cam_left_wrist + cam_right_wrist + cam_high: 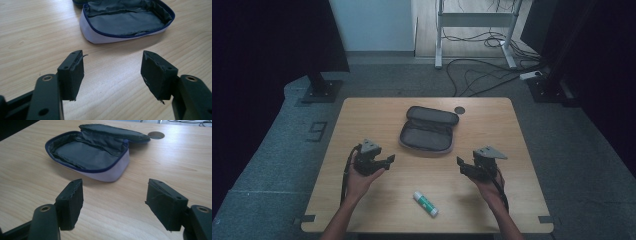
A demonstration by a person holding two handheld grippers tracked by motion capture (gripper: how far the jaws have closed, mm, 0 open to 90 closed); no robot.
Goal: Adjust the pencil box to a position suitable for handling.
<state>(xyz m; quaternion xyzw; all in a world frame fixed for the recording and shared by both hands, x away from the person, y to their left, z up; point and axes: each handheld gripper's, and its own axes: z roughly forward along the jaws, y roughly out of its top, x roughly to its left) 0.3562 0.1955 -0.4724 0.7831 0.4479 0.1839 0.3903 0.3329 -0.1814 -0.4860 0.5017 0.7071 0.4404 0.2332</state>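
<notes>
An open, oval fabric pencil case with grey lining, a pale outer wall and a dark blue zip edge is seen lying on the light wooden worktop, toward its far middle, with the lid folded back on the far side. The left tongs are held near the case's left, and the right tongs near its right; both are set apart, with nothing between them. A white glue stick with a green label lies by the near edge, between the 2 hands.
</notes>
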